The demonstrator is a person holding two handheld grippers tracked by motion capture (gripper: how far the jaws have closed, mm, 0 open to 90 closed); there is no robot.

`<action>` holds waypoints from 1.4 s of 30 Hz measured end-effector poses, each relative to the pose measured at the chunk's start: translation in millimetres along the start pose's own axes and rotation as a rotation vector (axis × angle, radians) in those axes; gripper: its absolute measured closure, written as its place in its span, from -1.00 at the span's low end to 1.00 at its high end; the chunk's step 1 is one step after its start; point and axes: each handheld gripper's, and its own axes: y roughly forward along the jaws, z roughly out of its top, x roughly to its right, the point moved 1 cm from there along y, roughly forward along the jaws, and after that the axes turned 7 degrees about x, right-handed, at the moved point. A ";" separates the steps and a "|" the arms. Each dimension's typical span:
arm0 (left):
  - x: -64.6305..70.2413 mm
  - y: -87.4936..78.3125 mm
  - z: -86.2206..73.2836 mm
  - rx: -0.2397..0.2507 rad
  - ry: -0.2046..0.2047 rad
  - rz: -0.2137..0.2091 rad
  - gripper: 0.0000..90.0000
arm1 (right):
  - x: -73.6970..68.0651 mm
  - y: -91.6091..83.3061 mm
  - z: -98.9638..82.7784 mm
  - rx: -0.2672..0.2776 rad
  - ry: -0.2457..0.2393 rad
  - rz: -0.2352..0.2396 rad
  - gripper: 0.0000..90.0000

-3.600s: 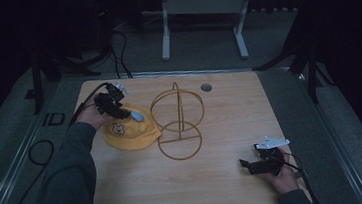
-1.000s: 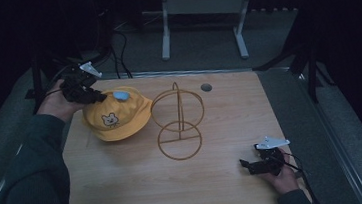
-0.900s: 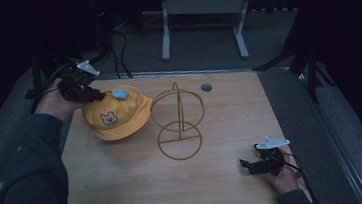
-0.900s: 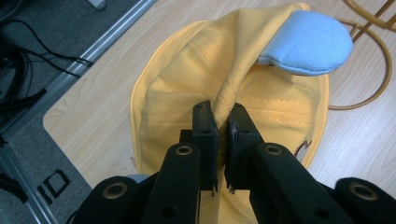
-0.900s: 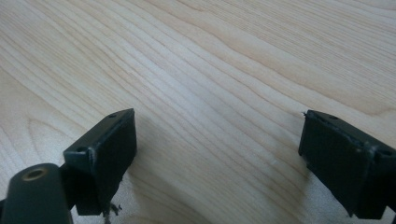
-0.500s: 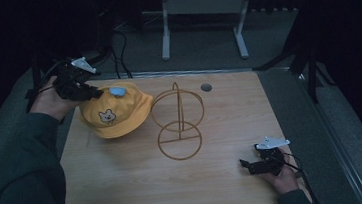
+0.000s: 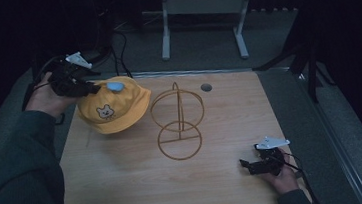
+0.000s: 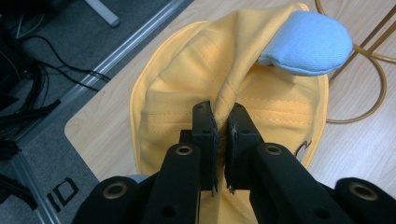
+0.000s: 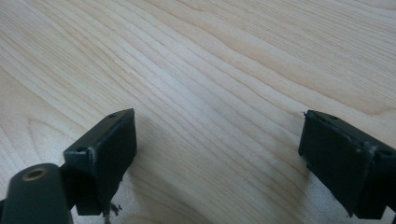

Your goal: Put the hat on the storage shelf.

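Observation:
A yellow child's hat [image 7: 112,108] with a bear face and a light blue ear [image 7: 115,86] hangs lifted over the table's far left corner. My left gripper [image 7: 90,89] is shut on a pinched fold of the hat [image 8: 233,79]; its fingers [image 8: 205,128] squeeze the yellow cloth beside the blue ear [image 8: 306,44]. A gold wire hat stand [image 7: 178,122] rises upright in the middle of the table, just right of the hat. My right gripper [image 7: 248,166] rests low at the table's near right corner, jaws wide apart over bare wood [image 9: 219,140] with nothing between them.
The wooden table [image 7: 127,187] has a small dark round hole [image 7: 206,87] near its far edge. Cables [image 7: 118,42] and a metal frame's legs [image 7: 200,9] lie on the floor beyond. The table's left edge and corner [image 8: 79,135] lie under the hat.
My left gripper has lifted the hat off the table and carried it left and toward the far corner, drifting slightly further left over the last second. The right gripper has stayed still.

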 end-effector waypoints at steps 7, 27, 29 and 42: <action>-1.4 -7.6 5.1 0.029 -0.006 0.008 0.87 | 0.0 0.1 0.0 0.002 0.000 0.000 -0.75; -4.7 -21.5 6.7 0.112 -0.033 -0.028 0.87 | 0.0 0.1 0.0 0.001 0.000 0.000 -0.75; -4.6 -22.2 7.0 0.118 -0.036 -0.030 0.87 | 0.0 0.1 0.0 0.001 0.000 0.000 -0.75; -5.7 -31.7 9.1 0.174 -0.052 -0.056 0.87 | 0.0 0.0 0.0 0.000 0.000 0.000 -0.75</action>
